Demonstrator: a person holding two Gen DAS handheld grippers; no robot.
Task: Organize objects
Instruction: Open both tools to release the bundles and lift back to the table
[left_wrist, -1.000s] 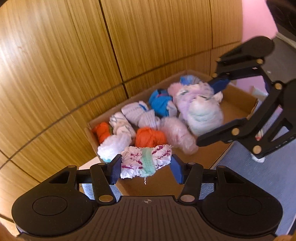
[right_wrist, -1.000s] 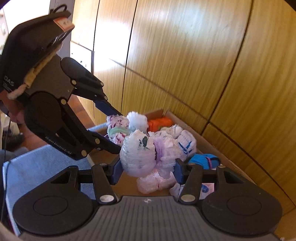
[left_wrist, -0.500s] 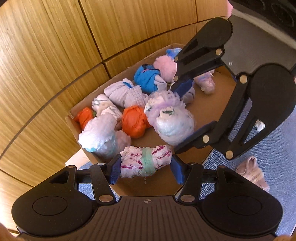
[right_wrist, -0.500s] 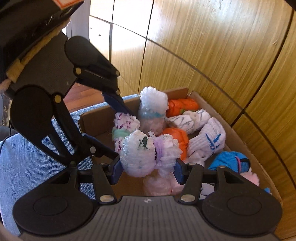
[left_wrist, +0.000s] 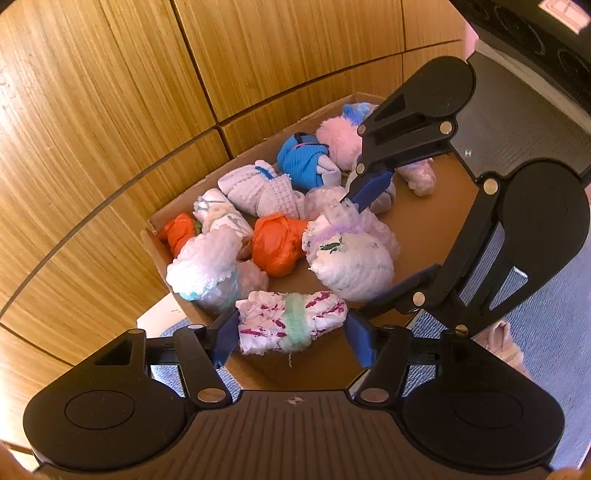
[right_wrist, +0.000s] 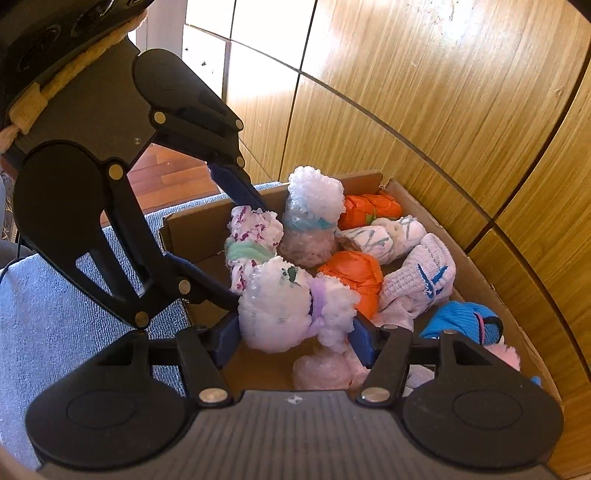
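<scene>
Between the blue pads, left hand-held gripper (left_wrist: 291, 332): a white sock roll with magenta print and a green band (left_wrist: 291, 325) is spanned end to end; the jaws have just been opening, and a sliver of space shows at the right pad, so the grip is judged to be loosening or already let go; contact at the left pad cannot be settled.
Between the blue pads, right hand-held gripper (right_wrist: 295, 336): a fluffy white roll with a lilac band (right_wrist: 291, 310) sits between the jaws, which have just been opening; both pads lie close against the fluff, and whether they press cannot be told.
Step in hand (judged): both rolls are being released into the cardboard box (left_wrist: 436, 229).
How it is done well (judged): the jaws should be spread fully before either tool is lifted, so that no loop of fabric is dragged out; each roll should be let down onto bare cardboard at the near side, not onto the pile.
Position of rolls: both are held over the near part of the box, just beside each other, the fluffy one nearly touching an orange roll (left_wrist: 279, 245).
Pile beyond: a white knit pair (left_wrist: 258, 192), a blue roll (left_wrist: 303, 164) and a pink fluffy roll (left_wrist: 338, 136) lie toward the wooden wall panels (left_wrist: 258, 55).
Outside the box: blue carpet (right_wrist: 44, 314) is seen.
</scene>
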